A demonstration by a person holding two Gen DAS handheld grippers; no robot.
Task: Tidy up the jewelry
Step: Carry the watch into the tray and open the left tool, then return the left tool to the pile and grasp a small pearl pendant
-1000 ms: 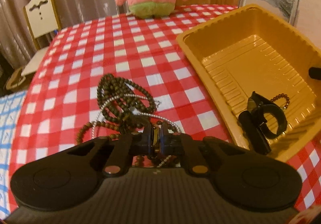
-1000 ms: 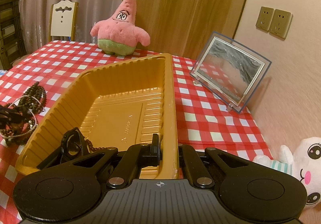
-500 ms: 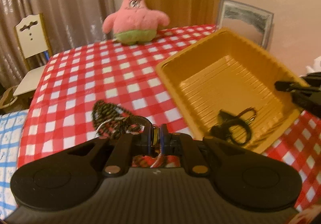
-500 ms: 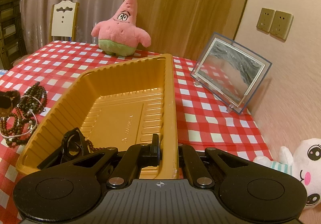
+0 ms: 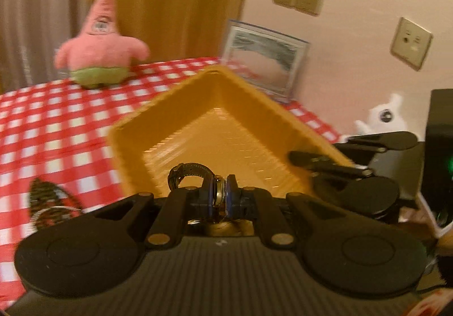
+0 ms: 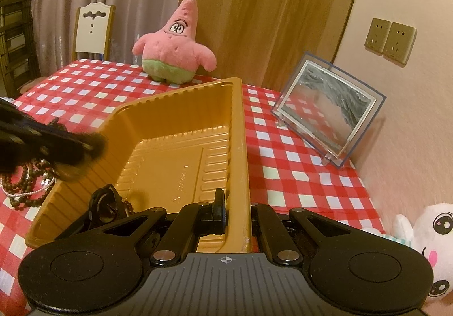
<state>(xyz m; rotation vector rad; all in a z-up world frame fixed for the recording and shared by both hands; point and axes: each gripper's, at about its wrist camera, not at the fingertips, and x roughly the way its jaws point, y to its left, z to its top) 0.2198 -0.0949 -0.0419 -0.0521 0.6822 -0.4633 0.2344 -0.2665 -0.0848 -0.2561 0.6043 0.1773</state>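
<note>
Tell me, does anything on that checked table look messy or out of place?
Yes: a tangle of dark wooden bead strings and a pearl strand lies heaped on the red checked tablecloth, outside the ribbed yellow plastic tray.

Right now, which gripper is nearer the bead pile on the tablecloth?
Left. The left gripper hangs just above the bead pile, holding a watch. The right gripper clamps the tray's far wall.

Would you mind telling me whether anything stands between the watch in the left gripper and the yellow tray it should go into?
Nothing visible does. The left gripper is shut on the watch at the tray's near edge, and the floor ahead is bare. The right gripper pinches the tray's side wall, off to one side. Another watch lies in the near corner.
</note>
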